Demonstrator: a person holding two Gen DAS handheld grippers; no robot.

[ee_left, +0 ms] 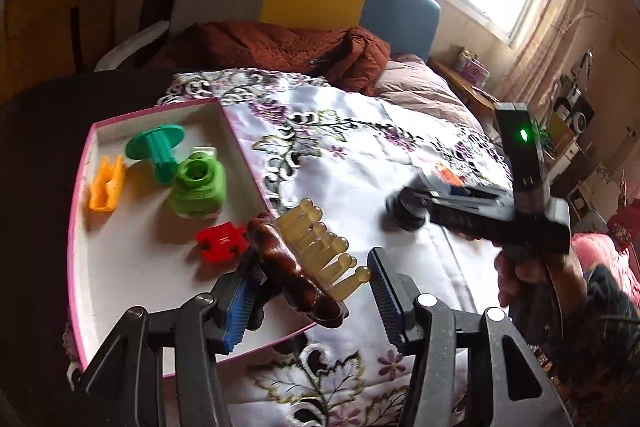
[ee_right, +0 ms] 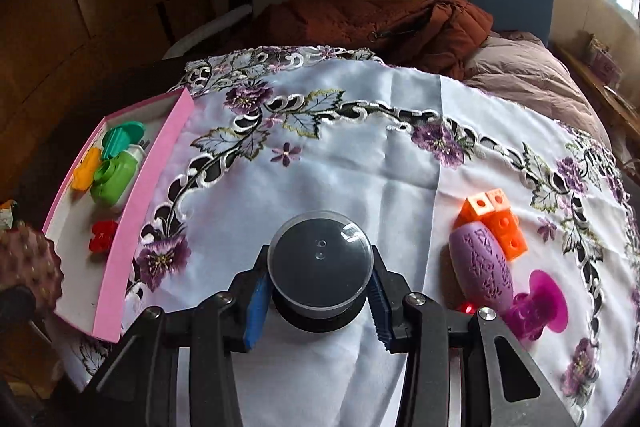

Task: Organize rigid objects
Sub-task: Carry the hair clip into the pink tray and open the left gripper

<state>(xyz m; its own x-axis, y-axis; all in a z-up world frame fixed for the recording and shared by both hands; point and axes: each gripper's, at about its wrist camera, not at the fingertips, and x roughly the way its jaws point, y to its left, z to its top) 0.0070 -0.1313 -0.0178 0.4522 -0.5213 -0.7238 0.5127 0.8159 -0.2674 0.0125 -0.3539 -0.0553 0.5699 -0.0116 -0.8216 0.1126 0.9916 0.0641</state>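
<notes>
My left gripper [ee_left: 313, 258] is shut on a brown massage brush [ee_left: 288, 259] with yellowish knobbed bristles. It holds the brush over the near right corner of a pink-rimmed white box [ee_left: 80, 187]. In the box lie an orange piece [ee_left: 106, 183], a green spool [ee_left: 158, 151], a green camera-shaped toy [ee_left: 196, 187] and a red puzzle-shaped piece [ee_left: 220, 241]. My right gripper [ee_right: 319, 263] is shut on a black round jar [ee_right: 320, 247] with a clear lid, low over the embroidered cloth. To its right lie orange cubes [ee_right: 496, 223], a purple oval piece [ee_right: 480, 267] and a magenta spool [ee_right: 536, 307].
The white cloth [ee_right: 360, 155] with purple flower embroidery covers a bed. A rust-coloured jacket [ee_right: 380, 23] and a pillow [ee_right: 520, 67] lie at the far end by the headboard. The pink box [ee_right: 120, 239] sits at the cloth's left edge. A person's hand [ee_left: 520, 275] grips the right tool.
</notes>
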